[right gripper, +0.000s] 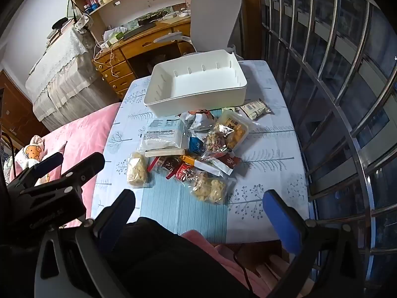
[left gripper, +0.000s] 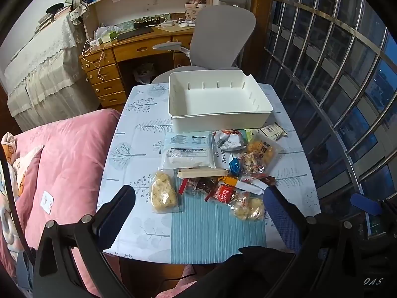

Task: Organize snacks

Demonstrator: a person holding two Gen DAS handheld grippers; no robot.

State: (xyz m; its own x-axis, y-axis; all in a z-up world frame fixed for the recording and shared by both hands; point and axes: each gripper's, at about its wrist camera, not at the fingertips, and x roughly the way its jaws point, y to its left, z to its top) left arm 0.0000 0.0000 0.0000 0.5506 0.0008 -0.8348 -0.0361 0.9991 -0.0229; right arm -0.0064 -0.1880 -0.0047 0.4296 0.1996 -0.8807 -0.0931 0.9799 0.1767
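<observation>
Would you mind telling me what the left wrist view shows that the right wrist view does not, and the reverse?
Only the left wrist view shows the small white label on the pink quilt. Only the right wrist view shows the whole left gripper from the side, jaws open and empty, over the quilt. Both show the empty white bin at the table's far end, the snack packets piled before it, and the grey chair behind.

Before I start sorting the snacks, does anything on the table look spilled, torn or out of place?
Nothing looks spilled or torn. The snack packets lie in a loose overlapping heap in front of the white bin, which is empty and sits upright. One beige packet lies apart, by the bin's right corner. Both grippers are open and hold nothing.
</observation>
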